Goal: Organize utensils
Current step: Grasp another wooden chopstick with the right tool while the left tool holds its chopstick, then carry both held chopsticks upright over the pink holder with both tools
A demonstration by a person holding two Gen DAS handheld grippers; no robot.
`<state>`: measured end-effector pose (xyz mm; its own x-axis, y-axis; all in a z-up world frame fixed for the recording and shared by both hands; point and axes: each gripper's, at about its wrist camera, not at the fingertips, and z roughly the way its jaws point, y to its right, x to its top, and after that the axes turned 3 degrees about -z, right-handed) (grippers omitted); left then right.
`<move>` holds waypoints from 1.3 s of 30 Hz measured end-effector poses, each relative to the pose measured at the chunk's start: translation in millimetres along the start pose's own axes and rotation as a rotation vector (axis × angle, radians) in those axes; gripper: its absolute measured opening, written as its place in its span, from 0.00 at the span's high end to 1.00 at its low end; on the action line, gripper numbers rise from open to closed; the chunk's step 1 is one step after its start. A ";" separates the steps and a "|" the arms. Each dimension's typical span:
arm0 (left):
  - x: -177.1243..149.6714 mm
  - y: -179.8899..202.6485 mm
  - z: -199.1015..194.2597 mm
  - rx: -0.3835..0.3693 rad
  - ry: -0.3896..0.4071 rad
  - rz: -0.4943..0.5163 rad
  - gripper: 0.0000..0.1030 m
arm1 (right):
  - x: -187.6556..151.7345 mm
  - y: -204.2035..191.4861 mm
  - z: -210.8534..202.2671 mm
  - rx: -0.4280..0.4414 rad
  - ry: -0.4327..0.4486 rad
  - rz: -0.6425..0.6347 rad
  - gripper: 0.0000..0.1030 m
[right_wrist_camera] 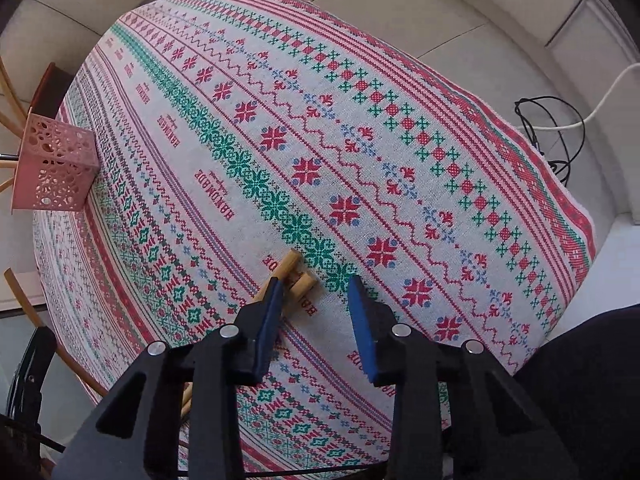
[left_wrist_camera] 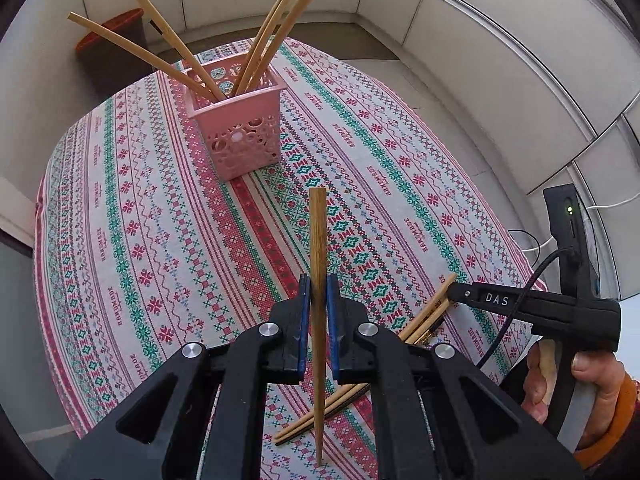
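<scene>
My left gripper (left_wrist_camera: 318,300) is shut on a single wooden chopstick (left_wrist_camera: 318,240), held nearly upright above the patterned tablecloth (left_wrist_camera: 132,208). A pink perforated basket (left_wrist_camera: 240,128) stands further back on the table with several chopsticks (left_wrist_camera: 180,46) leaning out of it. It also shows at the left edge of the right wrist view (right_wrist_camera: 56,168). My right gripper (right_wrist_camera: 314,296) is open just above the cloth, its left finger over the ends of loose chopsticks (right_wrist_camera: 298,276) lying on the table. These loose chopsticks (left_wrist_camera: 424,320) and the right gripper (left_wrist_camera: 456,292) show in the left wrist view too.
A dark bin with an orange rim (left_wrist_camera: 116,44) stands on the floor behind the table. Black and white cables (right_wrist_camera: 560,120) lie on the floor past the table's right edge. Pale wall panels (left_wrist_camera: 480,40) surround the table.
</scene>
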<state>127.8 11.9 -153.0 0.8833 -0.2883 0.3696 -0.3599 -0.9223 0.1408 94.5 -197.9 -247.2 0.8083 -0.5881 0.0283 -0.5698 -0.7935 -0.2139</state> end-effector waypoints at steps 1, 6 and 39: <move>0.2 -1.6 -0.3 0.000 0.002 -0.004 0.93 | -0.6 -5.1 1.2 -0.003 -0.002 0.008 0.67; -1.0 -7.0 -4.1 0.001 0.008 -0.020 0.93 | -6.9 -27.9 4.6 -0.044 0.049 0.012 0.80; -3.2 -5.6 -68.0 0.030 0.168 -0.052 0.93 | -18.4 -2.8 -139.6 0.332 0.471 -0.120 0.93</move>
<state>106.6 35.5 -92.5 0.8373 -0.1951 0.5108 -0.3035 -0.9429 0.1373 60.6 -206.7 -110.8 0.6681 -0.5635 0.4859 -0.3395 -0.8120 -0.4748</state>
